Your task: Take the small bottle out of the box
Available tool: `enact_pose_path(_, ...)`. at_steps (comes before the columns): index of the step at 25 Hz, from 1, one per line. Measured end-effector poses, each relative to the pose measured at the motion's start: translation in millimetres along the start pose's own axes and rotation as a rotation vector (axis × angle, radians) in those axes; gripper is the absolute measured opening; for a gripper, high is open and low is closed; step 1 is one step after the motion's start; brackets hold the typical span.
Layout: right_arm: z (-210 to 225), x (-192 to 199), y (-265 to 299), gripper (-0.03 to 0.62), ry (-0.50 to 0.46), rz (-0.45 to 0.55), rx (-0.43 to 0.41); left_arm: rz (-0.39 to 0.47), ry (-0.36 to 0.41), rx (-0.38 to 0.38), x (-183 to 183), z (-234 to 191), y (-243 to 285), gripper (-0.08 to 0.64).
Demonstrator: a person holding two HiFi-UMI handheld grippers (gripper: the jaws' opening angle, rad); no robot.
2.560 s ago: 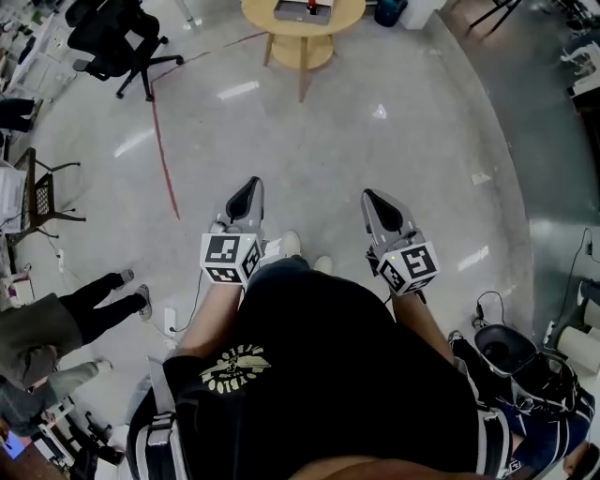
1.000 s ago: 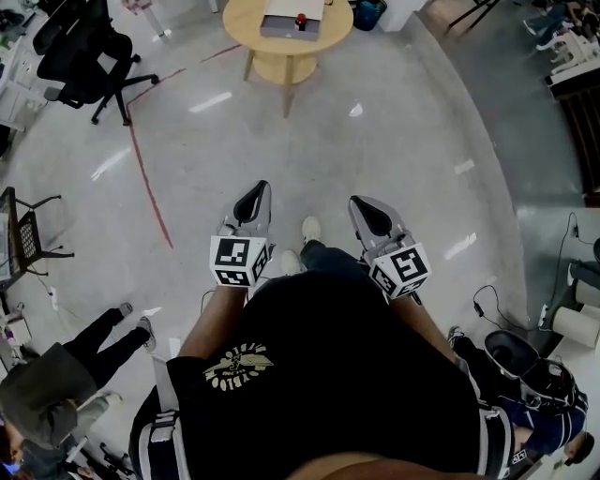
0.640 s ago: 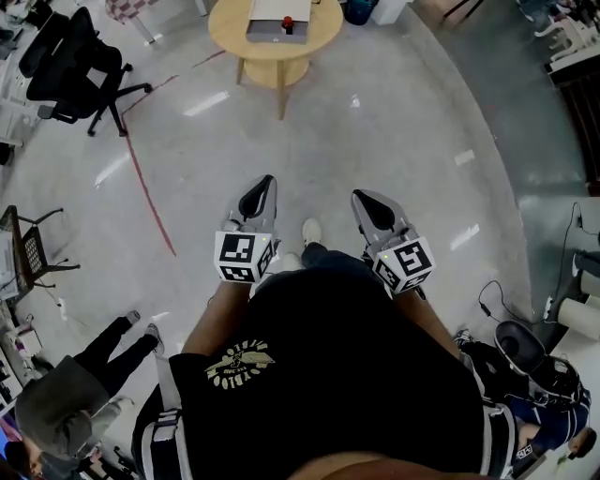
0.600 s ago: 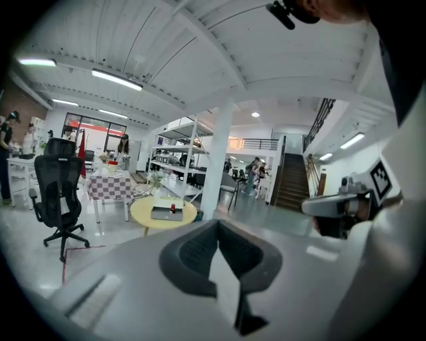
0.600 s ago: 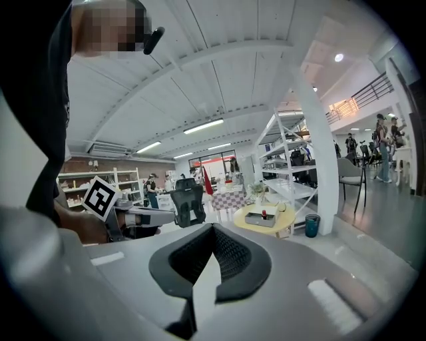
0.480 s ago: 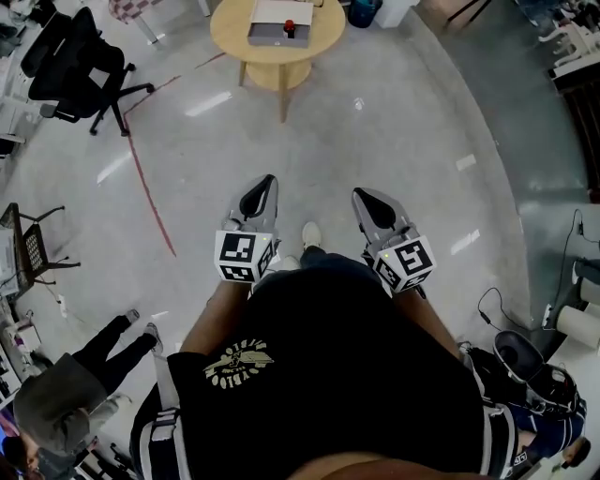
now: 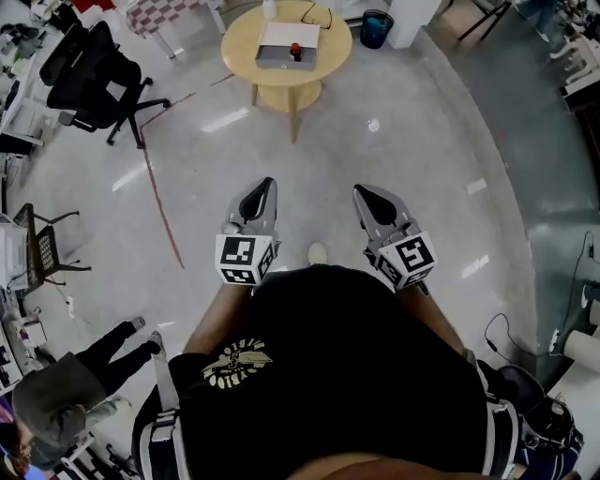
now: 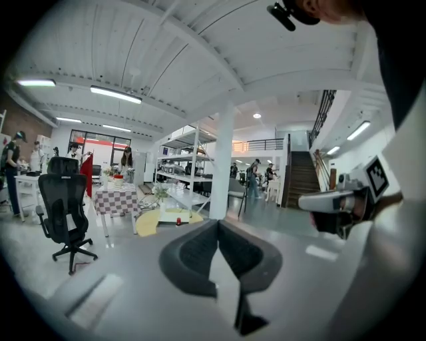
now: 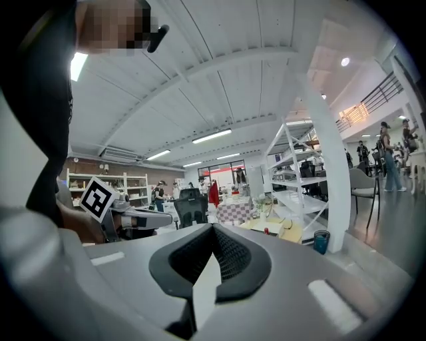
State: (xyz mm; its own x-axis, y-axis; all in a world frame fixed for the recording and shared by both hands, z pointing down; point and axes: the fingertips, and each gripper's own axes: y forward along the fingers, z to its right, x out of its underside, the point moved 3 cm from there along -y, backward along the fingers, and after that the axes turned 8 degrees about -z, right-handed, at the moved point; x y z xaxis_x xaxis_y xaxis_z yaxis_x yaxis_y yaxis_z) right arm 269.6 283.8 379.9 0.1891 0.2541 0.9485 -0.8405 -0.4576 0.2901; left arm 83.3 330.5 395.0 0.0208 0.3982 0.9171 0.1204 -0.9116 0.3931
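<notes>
A shallow grey box (image 7: pixel 279 47) lies on a round wooden table (image 7: pixel 323 58) far ahead across the floor. A small bottle with a red cap (image 7: pixel 295 50) stands in the box. The table (image 8: pixel 154 220) also shows small in the left gripper view, and the bottle (image 9: pixel 266 230) in the right gripper view. I hold my left gripper (image 7: pixel 264 184) and right gripper (image 7: pixel 362 191) side by side at waist height, far short of the table. Both are shut and empty, the left gripper's (image 8: pixel 217 224) and the right gripper's (image 9: pixel 213 228) pads meeting at the tip.
A black office chair (image 7: pixel 94 80) stands left of the table. A red line (image 7: pixel 159 202) runs across the grey floor. A blue bin (image 7: pixel 375 26) sits behind the table by a white pillar. A seated person (image 7: pixel 56 394) is at the lower left.
The view has shifted over the last seconds, and the table with the box now shows slightly lower in the head view. Both grippers stay shut in front of my body.
</notes>
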Motion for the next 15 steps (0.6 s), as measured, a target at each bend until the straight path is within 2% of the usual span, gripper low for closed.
enact_pose_path(7,34,-11,-2,0.001,-0.004,0.051,-0.021,0.015,0.012,-0.059,-14,9,9,0.000)
enact_pose_path(15,46,4,-5,0.002,0.038,0.064,-0.023,-0.032,0.029,-0.136,-16,-3,0,0.000)
